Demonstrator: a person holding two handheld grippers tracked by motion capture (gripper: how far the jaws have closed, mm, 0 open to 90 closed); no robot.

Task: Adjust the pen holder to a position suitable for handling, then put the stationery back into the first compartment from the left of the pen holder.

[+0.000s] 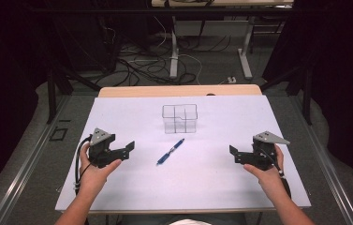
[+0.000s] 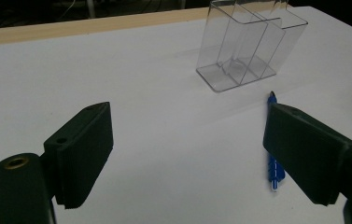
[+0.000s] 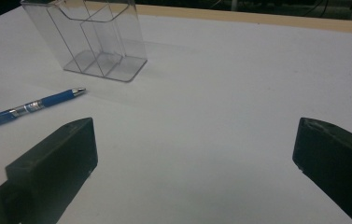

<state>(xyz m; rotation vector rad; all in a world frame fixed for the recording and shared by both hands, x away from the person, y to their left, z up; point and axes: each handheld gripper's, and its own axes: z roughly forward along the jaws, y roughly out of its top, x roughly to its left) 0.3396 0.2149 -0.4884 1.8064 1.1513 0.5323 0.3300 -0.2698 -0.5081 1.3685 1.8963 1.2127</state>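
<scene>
With both tongs (image 1: 129, 149) (image 1: 233, 152) spread and empty, I risk rolling the pen (image 1: 170, 152) mid-surface or toppling the light holder (image 1: 180, 118) behind it.

- No text, label, brand, number or sign can be read on anything in the three views; the pen's (image 1: 170, 152) barrel shows no legible print

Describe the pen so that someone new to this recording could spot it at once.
Start at the white table and find the clear compartmented holder near its middle. Just in front of that, lying flat and slanted on the bare surface, is the pen. It is the one blue, slender thing there, apart from the holder.
</scene>
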